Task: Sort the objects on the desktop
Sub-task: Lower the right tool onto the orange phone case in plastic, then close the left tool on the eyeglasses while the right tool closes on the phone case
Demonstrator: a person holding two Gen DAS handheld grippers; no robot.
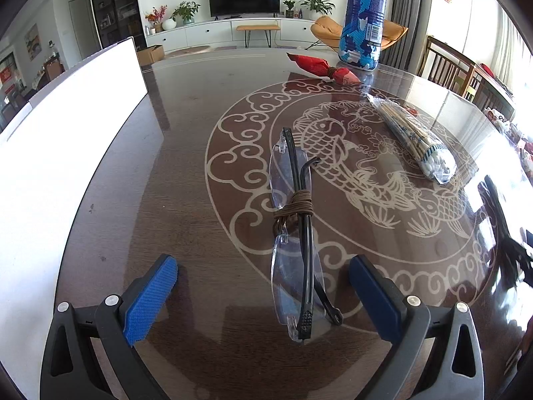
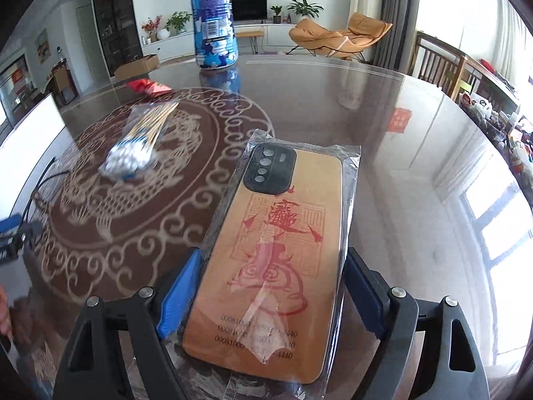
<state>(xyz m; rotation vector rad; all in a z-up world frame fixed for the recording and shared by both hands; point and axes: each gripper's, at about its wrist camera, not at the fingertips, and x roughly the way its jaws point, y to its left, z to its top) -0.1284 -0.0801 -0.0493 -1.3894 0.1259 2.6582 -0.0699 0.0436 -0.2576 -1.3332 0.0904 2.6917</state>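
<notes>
Sorting barely begun: glasses [image 1: 294,233] lie between open left jaws; phone case [image 2: 276,260] is bracketed, seemingly gripped, by right jaws; swabs [image 2: 140,146] and bottle [image 2: 213,20] are left on bench [image 2: 383,153].

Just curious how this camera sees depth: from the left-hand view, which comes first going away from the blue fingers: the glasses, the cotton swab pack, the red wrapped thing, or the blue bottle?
1. Glasses, lying between the fingers.
2. Cotton swab pack, farther off, right of centre.
3. Red wrapped item, near the table's far side.
4. Blue bottle, standing just behind it, farthest.
</notes>
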